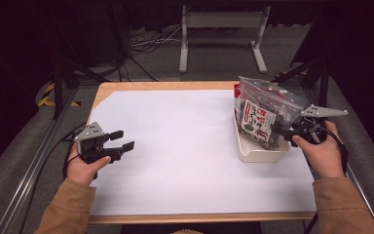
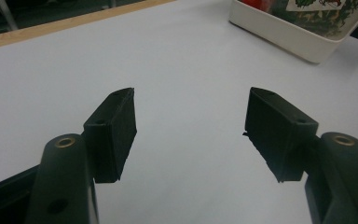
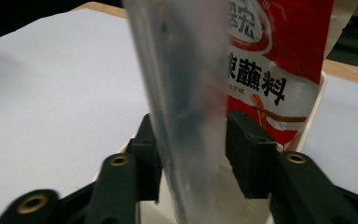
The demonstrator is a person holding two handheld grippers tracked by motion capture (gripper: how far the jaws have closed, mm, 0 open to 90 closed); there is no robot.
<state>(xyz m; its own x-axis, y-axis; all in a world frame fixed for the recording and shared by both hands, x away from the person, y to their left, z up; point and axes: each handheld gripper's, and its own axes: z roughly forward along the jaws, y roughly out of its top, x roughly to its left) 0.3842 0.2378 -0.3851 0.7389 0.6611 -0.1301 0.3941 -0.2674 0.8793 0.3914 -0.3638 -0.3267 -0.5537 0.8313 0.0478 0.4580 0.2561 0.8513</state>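
Right gripper [image 3: 193, 154] view reveals red packet [image 3: 272, 51].

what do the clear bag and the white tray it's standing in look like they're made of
Clear bag: thin, glossy plastic film by the look; see-through, creased, catching glare, printed packets visible inside. White tray: probably moulded plastic, smooth semi-matte finish, rounded rim and corners; glazed ceramic can't be ruled out.

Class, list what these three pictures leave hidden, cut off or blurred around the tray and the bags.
- Clear bag: blurred in the right gripper view; contents unreadable there.
- Red packet: top cut by the frame edge, left part behind the bag.
- White tray: inside hidden by the bags, high view.
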